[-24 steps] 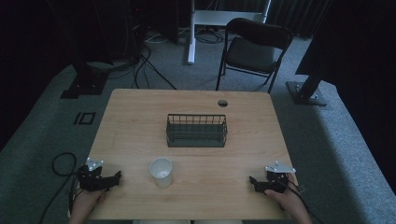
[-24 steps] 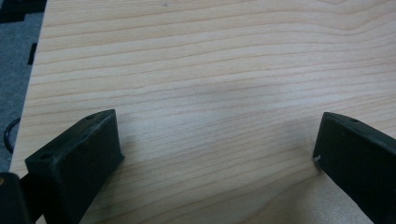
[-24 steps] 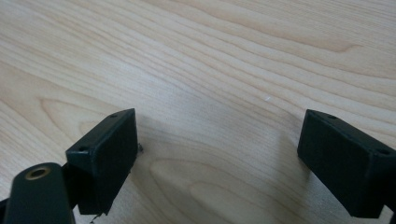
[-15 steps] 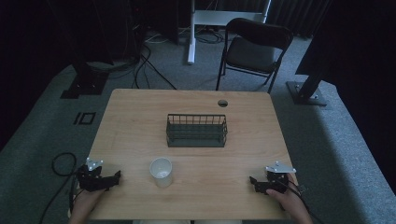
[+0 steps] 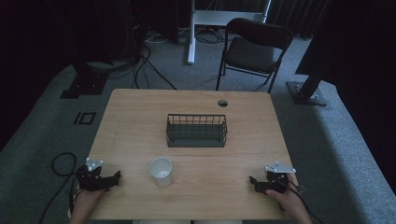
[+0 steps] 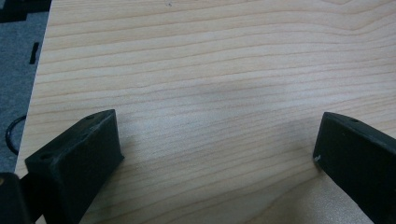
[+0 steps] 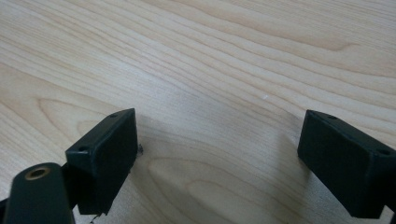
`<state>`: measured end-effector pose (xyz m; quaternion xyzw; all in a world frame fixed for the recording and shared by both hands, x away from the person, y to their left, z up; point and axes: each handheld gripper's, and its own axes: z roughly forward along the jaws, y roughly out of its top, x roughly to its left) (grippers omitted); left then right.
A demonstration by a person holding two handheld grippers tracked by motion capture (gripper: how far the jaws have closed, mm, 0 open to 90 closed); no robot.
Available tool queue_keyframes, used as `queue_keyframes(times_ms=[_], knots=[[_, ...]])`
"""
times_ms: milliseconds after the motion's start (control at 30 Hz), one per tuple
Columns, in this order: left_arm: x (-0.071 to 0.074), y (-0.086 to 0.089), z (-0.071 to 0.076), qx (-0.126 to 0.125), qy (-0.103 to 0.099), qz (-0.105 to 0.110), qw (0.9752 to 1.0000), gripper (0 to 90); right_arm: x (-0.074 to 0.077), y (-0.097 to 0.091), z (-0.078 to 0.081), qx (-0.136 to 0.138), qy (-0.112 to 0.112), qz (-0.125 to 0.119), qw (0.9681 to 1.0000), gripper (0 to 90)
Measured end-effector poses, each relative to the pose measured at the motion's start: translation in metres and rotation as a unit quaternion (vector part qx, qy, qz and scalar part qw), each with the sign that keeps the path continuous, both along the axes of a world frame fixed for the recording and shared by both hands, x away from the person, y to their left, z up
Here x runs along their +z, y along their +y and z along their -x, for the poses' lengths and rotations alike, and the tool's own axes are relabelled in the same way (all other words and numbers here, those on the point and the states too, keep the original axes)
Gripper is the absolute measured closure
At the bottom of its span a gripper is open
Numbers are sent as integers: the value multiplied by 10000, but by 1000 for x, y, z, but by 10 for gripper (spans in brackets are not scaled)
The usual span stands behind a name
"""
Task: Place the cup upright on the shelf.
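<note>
Nothing has moved since the earlier frames: both grippers rest at the table's (image 5: 140, 112) near corners. Left gripper (image 5: 114, 177) and right gripper (image 5: 254, 181) have jaws spread wide, grasping nothing (bare wood between them). White cup (image 5: 161, 171) stands before the wire basket (image 5: 196, 130).
</note>
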<state>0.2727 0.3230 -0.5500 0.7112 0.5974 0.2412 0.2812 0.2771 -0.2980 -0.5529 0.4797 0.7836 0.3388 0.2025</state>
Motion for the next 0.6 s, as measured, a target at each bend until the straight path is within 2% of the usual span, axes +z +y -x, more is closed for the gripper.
queue_keyframes(times_ms=[600], knots=[[0, 0, 0, -4, 4, -5, 10000, 10, 1, 3, -4, -133, -28, -35, 9999, 128]])
